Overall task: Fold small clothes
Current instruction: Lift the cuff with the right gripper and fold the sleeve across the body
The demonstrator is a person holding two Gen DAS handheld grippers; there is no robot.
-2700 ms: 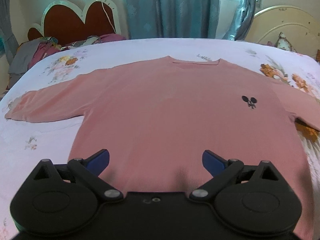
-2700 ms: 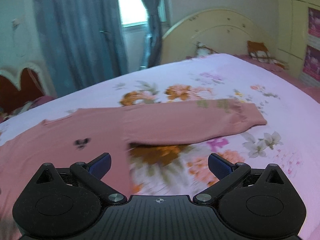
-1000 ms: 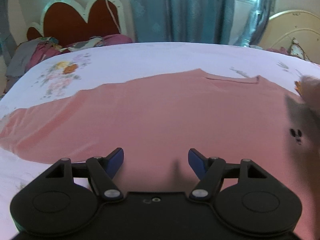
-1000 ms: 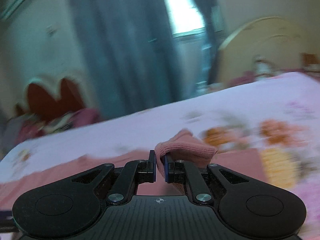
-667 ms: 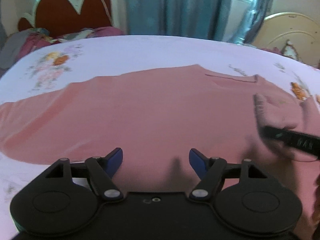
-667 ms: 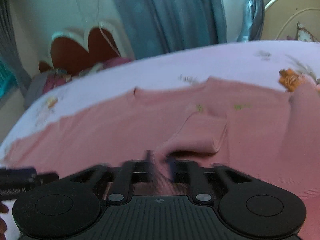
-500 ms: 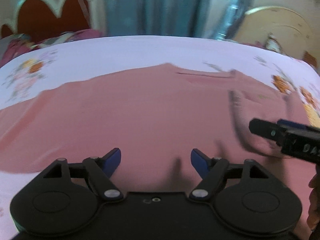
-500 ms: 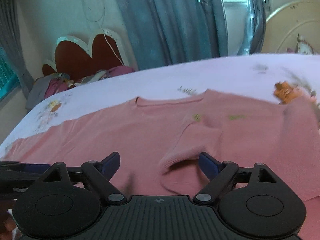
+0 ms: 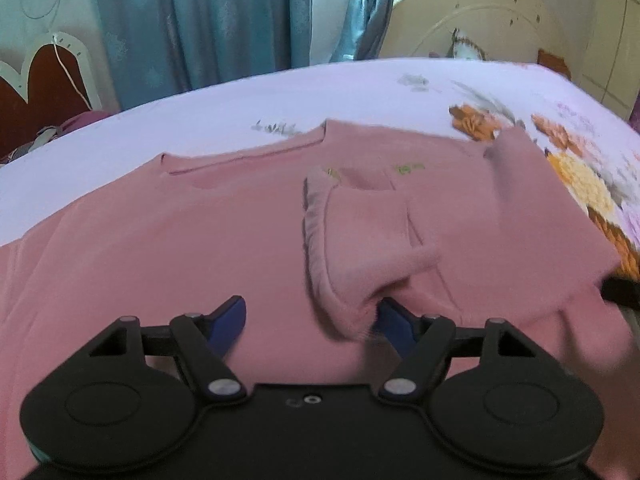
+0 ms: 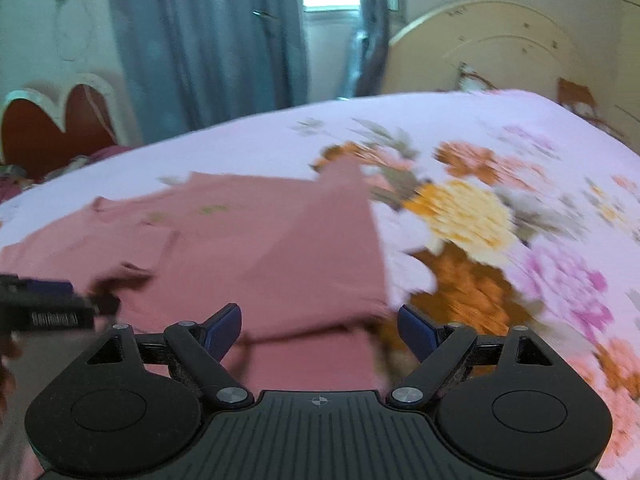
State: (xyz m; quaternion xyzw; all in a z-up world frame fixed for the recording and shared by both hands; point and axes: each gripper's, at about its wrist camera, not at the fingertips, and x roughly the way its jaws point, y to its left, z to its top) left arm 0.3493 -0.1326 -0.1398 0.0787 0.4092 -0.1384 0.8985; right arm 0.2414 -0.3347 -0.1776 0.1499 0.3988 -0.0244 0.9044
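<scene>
A pink long-sleeved top [image 9: 200, 248] lies flat on the bed, neckline away from me. Its right sleeve [image 9: 372, 236] is folded across the chest, cuff end rumpled near the left gripper's right finger. My left gripper [image 9: 312, 318] is open and empty just above the top's middle. My right gripper [image 10: 320, 328] is open and empty over the folded right edge of the top [image 10: 312, 248]. The left gripper's tip shows at the left edge of the right wrist view [image 10: 44, 312].
The bed has a white floral sheet [image 10: 500, 220]. A cream headboard [image 9: 480, 20] stands at the far right, a red heart-shaped headboard [image 9: 36, 92] and a pile of clothes at the far left. Blue curtains [image 9: 200, 20] hang behind.
The right gripper carried the right sleeve over the chest, opened and let it go, then swung right. The left gripper moved right, toward the folded sleeve.
</scene>
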